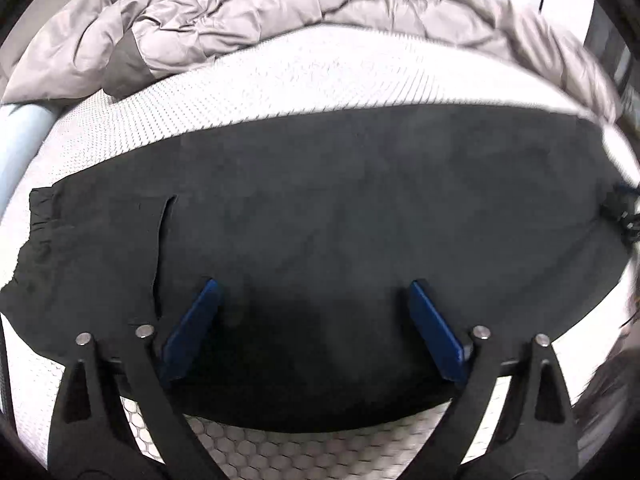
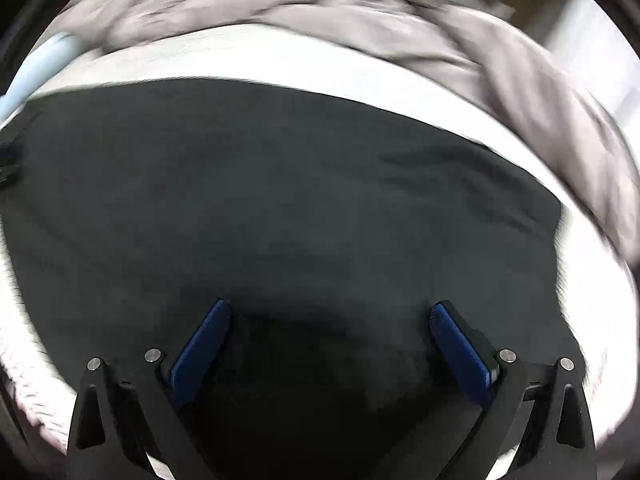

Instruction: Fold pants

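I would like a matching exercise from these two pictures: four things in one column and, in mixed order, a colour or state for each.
Things:
1. flat black pants
2. crumpled quilted blanket
3. textured mattress cover
4. left gripper

Descriptions:
A. white
B. open, nothing between its blue pads
C. grey
D. spread out across the bed

Pairs: 1-D, 2-C, 3-A, 4-B

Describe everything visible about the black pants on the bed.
The black pants are of soft, matte, slightly fuzzy fabric and lie spread flat and mostly smooth on the white textured mattress. The gathered waistband and a slit pocket show at the left in the left wrist view. Faint creases show in the right wrist view. Neither the left gripper nor the right gripper grips them.
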The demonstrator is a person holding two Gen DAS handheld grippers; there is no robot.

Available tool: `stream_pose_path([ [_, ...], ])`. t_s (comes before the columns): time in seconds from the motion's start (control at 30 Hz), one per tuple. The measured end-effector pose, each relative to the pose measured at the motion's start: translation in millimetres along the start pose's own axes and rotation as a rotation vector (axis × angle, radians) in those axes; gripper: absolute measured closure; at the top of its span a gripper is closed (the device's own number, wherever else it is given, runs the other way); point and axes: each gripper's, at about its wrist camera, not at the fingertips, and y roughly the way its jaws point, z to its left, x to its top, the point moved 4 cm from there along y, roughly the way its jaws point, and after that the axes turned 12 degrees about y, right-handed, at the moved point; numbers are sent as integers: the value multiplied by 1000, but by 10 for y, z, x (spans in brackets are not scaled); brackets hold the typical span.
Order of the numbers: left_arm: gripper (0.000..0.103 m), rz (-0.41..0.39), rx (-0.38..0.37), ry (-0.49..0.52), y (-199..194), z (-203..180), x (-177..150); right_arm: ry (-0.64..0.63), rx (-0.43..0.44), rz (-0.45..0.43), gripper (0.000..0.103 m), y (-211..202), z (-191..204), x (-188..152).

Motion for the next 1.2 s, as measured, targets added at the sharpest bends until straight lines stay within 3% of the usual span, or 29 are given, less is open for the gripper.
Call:
stream_pose_path([
  [0.13,10,-82,-76,46,-82,-352,375,27,65,-58,2,-198,127,67],
  [0.23,10,-90,-134,130,-42,-970,546,-66,202,-79,2,-335,659,102],
  [0.33,10,-38,-205,225,149,-1485,570,-205,210,-52,2,-271,1124,-29],
  [0.4,7,2,-197,302,284,-1741,483,-278,168,-21,2,-151,1226,-170],
  [0.43,4,-8,-163,336,320,-1815,458,-288,176,-18,2,-134,1175,-201],
  [0.5,2,-25,-163,336,306,-1830,443,-265,146,-15,2,-138,896,-211],
  [0.6,1,-14,-203,307,294,-1762,446,-136,-100,-49,2,-121,15,-157],
  [0.7,0,-18,-209,308,287,-1748,400,77,-254,-51,2,-72,-789,-115],
  [0.77,0,-19,-208,315,358,-1708,481,153,-303,-56,2,-58,-1052,-117],
  [0.83,0,-14,-211,308,466,-1662,556,185,-241,-63,2,-60,-1143,-115],
  [0.9,2,-10,-212,298,446,-1650,600,182,-239,-83,2,-138,-1105,-73],
  [1.0,5,-68,-176,282,278,-1574,725,200,-160,-161,3,-390,-1032,-32],
  [1.1,5,-75,-117,271,313,-1464,858,193,-11,-184,2,-546,-627,20],
  [1.2,6,-46,-114,227,483,-1392,966,93,139,-110,3,-364,16,107],
])
